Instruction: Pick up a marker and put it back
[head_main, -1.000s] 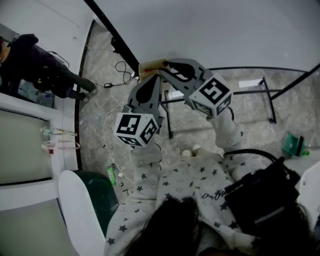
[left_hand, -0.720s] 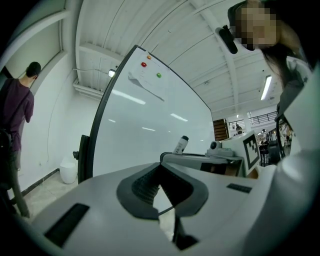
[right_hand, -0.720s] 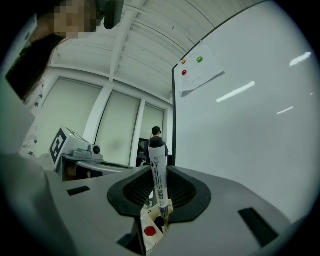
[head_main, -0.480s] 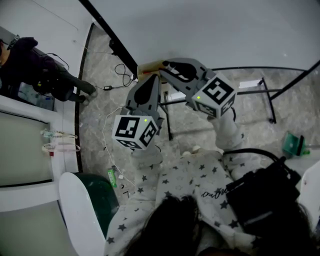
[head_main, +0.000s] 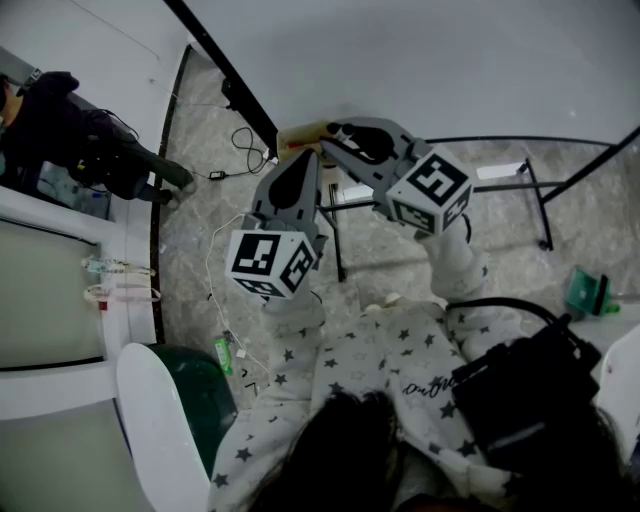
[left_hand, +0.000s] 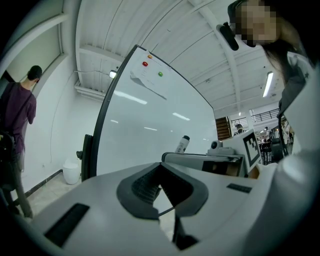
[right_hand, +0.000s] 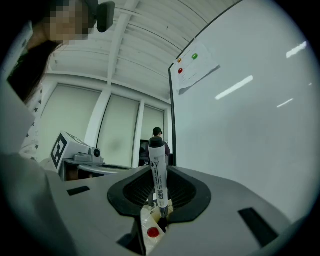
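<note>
Left, before the large white whiteboard (left_hand: 145, 115): grey plastic left gripper (left_hand: 161, 172), fingers pressed together on nothing. Further right, closer against the whiteboard: grey plastic right gripper (right_hand: 159, 202), fingers pinching an upright white marker with black cap (right_hand: 158, 170) low on its barrel. Likely to pivot or slip from so low a pinch; may knock the whiteboard if tipped, then drop.
</note>
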